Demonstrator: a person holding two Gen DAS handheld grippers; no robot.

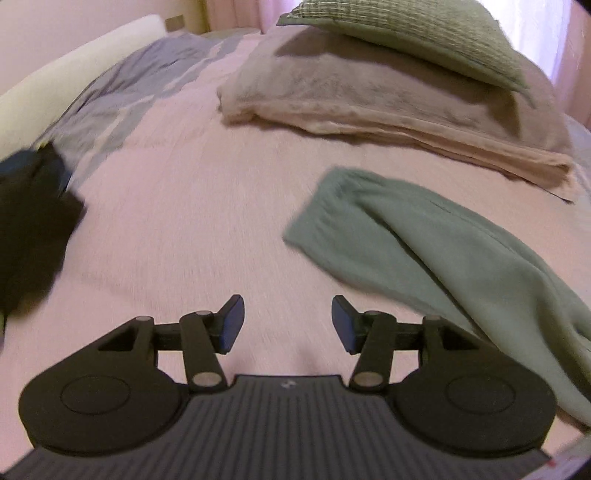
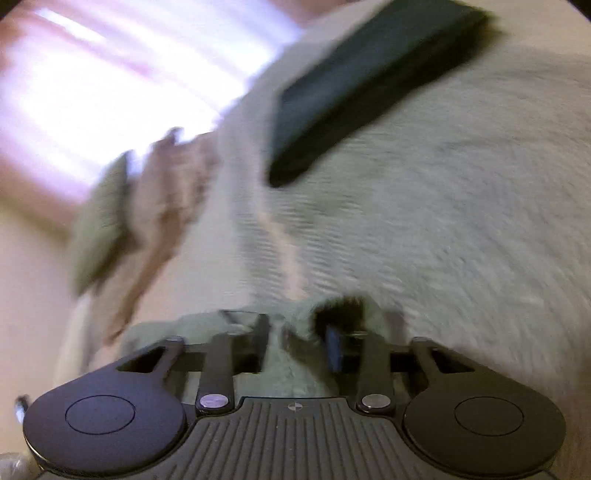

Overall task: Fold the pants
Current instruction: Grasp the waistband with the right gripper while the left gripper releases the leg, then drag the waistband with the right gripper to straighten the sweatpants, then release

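Left gripper hangs over the pink bed, fingers released and parted with nothing between them; the green pants lie on the bed to the gripper's right, one cuffed leg end reaching toward the folded beige blanket, which carries a green pillow. A dark garment sits at the bed's left edge. Right wrist view is heavily blurred: right gripper is down in the pants, fingers clenched on a bunch of the green fabric, with a dark flat object lying beyond.
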